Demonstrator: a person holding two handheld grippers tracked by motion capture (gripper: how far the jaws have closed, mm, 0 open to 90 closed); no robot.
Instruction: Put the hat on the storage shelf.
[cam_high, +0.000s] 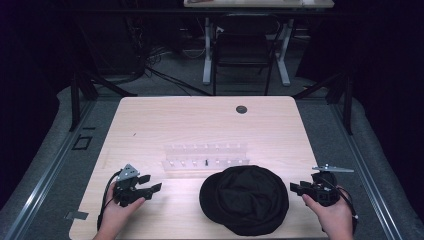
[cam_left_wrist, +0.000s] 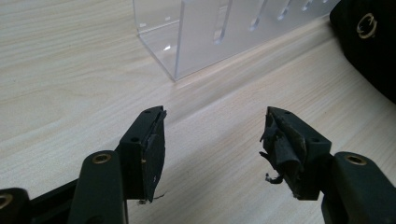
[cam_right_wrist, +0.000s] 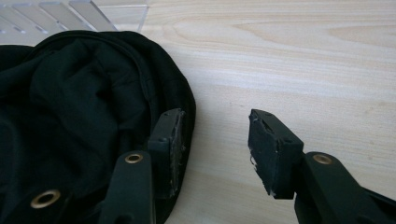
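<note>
Right claw (cam_right_wrist: 215, 149) wide open beside black cap (cam_right_wrist: 79, 121), holding nothing, left claw (cam_left_wrist: 212, 149) wide open, empty

The pale wooden worktop (cam_high: 150, 120) carries a black cap (cam_high: 245, 199) near its front edge and, just behind it, a clear acrylic rack (cam_high: 206, 156).

Black cap (cam_high: 245, 199) — pale wood table (cam_high: 200, 125)

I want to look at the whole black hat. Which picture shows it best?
The high view: the whole hat lies on the table there. The right gripper view shows one side with a metal eyelet; the left gripper view shows just an edge.
</note>
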